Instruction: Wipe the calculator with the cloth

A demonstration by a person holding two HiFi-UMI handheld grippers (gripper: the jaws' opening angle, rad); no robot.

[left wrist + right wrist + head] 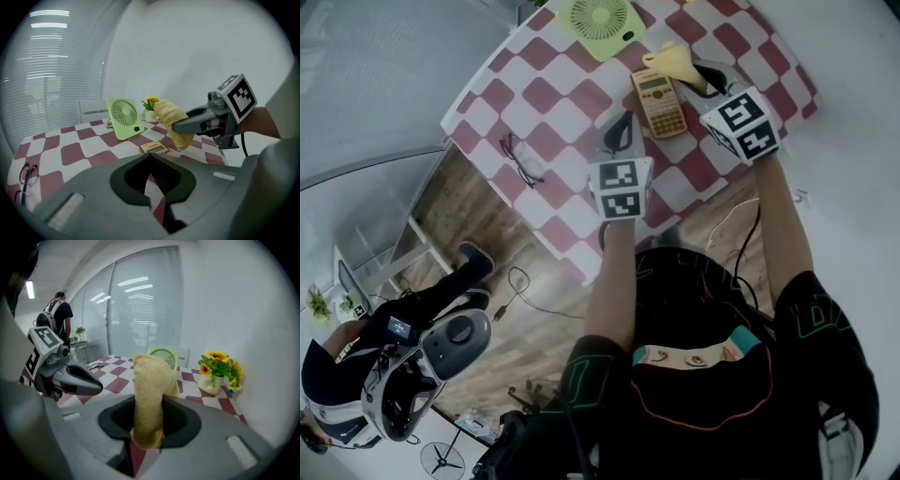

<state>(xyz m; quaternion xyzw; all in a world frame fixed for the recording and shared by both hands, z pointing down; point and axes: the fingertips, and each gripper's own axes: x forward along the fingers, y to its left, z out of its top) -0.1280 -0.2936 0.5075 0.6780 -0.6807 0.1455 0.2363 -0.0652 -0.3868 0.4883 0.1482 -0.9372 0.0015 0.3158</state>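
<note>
- The tabletop carries the calculator lying flat, a little in from its near edge and in front of the fan.
- Both arms reach forward over that edge.
- The left gripper, jaws together and empty, hovers beside the calculator's left side.
- The right gripper pinches the cloth above the calculator's far right corner.
- The calculator looks light, rigid and likely to slide, so it is best steadied at an edge.
- The cloth looks soft and limp, so a pinched fold suits it.
</note>
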